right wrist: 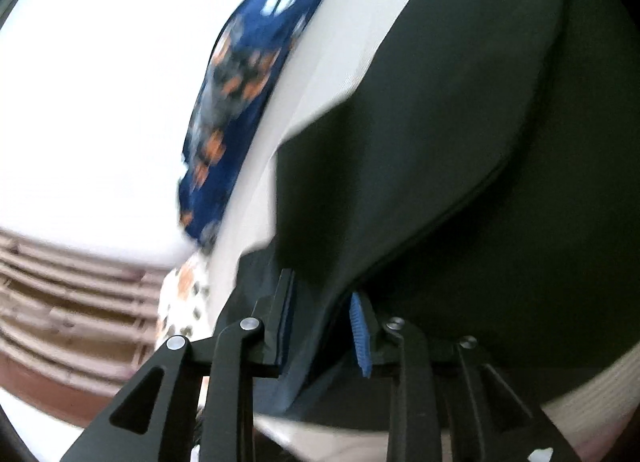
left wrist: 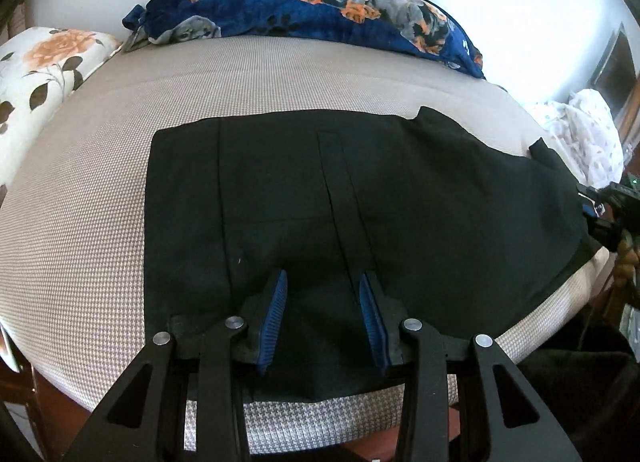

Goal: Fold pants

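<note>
A bed with a houndstooth cover carries the black pants, spread flat from its middle to the near and right edges. A navy dog-print blanket is bunched along the far edge; a floral pillow sits at the far left corner. The left gripper hangs over the pants, jaws narrowly apart, nothing pinched. The right gripper has pants fabric between slightly parted jaws; the blurred view leaves the grip unclear

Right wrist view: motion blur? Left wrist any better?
Right wrist view: smeared, the blue dog-print blanket streaked, the wall blown out white. Left wrist view: sharp on the black pants and checked beige mattress cover; fisheye bowing, window glare top right.
</note>
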The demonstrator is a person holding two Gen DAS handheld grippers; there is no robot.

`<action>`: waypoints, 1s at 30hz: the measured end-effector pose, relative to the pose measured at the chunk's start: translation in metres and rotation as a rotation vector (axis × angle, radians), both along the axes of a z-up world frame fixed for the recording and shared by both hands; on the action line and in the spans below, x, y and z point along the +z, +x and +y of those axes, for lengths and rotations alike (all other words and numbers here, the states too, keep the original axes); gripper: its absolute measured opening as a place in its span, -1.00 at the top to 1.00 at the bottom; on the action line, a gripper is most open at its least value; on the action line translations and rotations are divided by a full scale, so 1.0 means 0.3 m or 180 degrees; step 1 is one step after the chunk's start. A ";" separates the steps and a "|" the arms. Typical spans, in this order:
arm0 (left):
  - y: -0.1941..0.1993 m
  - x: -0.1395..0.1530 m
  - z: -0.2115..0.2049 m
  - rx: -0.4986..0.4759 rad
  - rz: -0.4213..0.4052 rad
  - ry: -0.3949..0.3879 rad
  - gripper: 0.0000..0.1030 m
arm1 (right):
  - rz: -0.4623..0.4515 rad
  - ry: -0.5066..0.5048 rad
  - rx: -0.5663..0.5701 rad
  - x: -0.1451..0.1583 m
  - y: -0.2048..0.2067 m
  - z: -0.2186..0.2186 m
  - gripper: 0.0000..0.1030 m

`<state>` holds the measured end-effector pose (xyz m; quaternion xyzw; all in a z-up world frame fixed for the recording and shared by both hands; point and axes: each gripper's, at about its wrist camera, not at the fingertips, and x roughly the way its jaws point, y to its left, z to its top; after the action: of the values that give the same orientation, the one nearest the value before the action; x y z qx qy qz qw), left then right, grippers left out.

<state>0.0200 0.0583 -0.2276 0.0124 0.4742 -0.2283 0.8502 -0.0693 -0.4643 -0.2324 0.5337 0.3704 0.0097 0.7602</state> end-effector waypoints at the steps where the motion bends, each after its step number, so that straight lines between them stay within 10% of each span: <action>1: 0.003 0.000 0.003 -0.0014 -0.0002 0.0003 0.23 | 0.0003 0.0027 -0.0095 -0.008 0.000 -0.047 0.49; 14: 0.010 -0.006 -0.012 -0.0011 -0.0035 0.0100 0.23 | -0.0029 0.0050 -0.1124 -0.090 0.029 -0.594 0.55; 18: 0.007 -0.009 -0.022 0.0000 -0.0059 0.0130 0.23 | -0.0029 -0.0024 -0.1064 -0.088 0.042 -0.621 0.88; 30: 0.013 -0.003 -0.014 -0.0045 0.0022 0.0078 0.23 | 0.0017 -0.0391 -0.1289 0.037 -0.306 -0.650 0.93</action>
<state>0.0238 0.0542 -0.2285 0.0253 0.4798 -0.2285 0.8467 -0.1612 -0.6593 -0.2212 0.5499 0.2575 -0.1672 0.7767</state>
